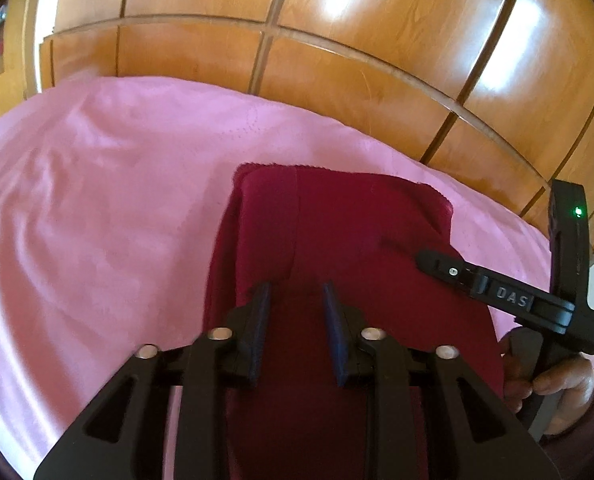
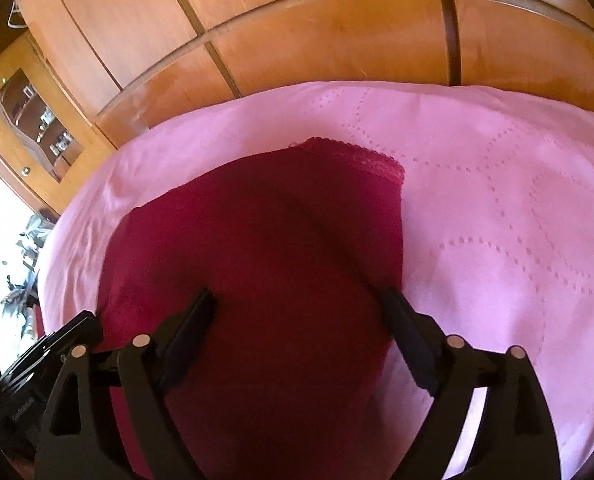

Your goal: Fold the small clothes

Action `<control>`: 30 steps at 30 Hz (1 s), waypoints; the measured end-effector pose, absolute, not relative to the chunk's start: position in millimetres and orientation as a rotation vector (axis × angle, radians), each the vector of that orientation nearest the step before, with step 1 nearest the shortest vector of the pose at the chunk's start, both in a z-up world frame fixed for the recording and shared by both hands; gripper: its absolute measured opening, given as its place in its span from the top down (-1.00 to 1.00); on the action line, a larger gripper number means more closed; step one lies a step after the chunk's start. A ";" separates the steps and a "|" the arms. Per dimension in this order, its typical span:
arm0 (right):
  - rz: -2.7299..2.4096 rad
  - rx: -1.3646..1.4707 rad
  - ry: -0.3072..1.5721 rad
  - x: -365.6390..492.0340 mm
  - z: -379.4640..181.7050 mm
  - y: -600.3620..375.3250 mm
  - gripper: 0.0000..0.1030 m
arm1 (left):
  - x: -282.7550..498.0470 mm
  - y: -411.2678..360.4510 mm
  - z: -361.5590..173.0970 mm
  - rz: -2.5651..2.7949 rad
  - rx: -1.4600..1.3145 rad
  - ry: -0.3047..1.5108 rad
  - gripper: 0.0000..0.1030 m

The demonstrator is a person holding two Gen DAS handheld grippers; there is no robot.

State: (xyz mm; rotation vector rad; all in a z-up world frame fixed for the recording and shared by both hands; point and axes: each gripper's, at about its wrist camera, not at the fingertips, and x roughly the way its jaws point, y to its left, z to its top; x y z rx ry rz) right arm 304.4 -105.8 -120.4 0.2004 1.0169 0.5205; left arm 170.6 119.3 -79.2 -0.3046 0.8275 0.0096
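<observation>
Progress: dark red garment folded at least once, both claws spread and off it; more folds probably left

Left wrist view: left gripper [image 1: 297,292] jaws partly apart, nothing pinched, hovering over near end of the red garment [image 1: 337,224]; garment lies flat on the pink bedspread [image 1: 97,200] as a narrow strip, one side panel laid over the middle, so I judge a lengthwise fold done; right gripper [image 1: 437,262] visible at right edge over cloth, held by a hand [image 1: 553,380]. Right wrist view: right gripper [image 2: 301,300] jaws wide, empty, above the garment [image 2: 265,240]; lace trim at far edge; wooden headboard [image 2: 337,48] behind; crosswise fold still looks due.
</observation>
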 end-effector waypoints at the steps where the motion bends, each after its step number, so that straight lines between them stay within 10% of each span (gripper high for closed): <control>1: 0.527 0.196 1.013 300.9 -118.3 -107.1 -0.75 | 166.4 121.0 -76.8 0.009 -0.309 0.817 0.10; 17: 0.669 0.417 1.061 264.8 -122.7 -133.8 -0.77 | 137.3 132.0 -74.6 0.069 -0.266 0.807 -0.13; 23: 0.715 0.449 1.069 263.9 -123.7 -127.7 -0.55 | 137.8 135.0 -87.7 0.045 -0.261 0.843 -0.40; 30: 0.718 0.425 1.082 268.3 -125.2 -120.2 -0.05 | 144.2 161.3 -112.4 -0.096 -0.507 0.864 -0.19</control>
